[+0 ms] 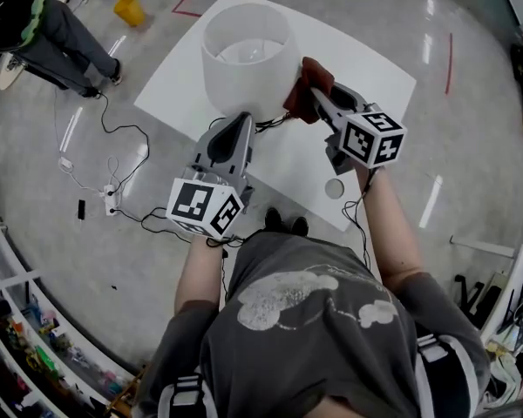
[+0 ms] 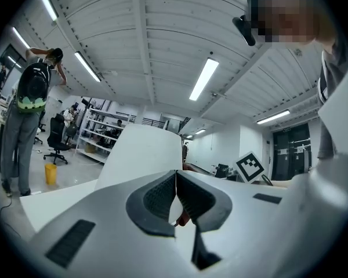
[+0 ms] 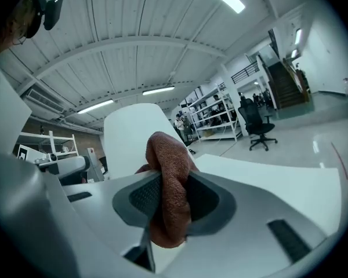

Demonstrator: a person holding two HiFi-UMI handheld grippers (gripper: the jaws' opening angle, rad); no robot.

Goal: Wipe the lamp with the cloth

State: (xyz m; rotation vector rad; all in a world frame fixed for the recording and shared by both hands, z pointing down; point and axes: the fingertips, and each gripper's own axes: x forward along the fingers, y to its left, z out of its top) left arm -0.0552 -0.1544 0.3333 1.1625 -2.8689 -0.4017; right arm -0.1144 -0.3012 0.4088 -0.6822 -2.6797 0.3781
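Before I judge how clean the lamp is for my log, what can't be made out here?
Lamp base: head view, hidden beneath the shade and left gripper.
Cloth in the right gripper: whether it touches the shade is unclear in every view.
Small round object on the white surface: head view, too small to identify.

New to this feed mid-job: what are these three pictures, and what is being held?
A person holds a two-jaw gripper in each hand; there is no robot arm. One picture looks down from a camera on their head; the other two look along each gripper's jaws. A white lamp stands on a white surface. The right gripper is shut on a reddish-brown cloth beside the lamp. The left gripper, low by the lamp, is shut on nothing visible.
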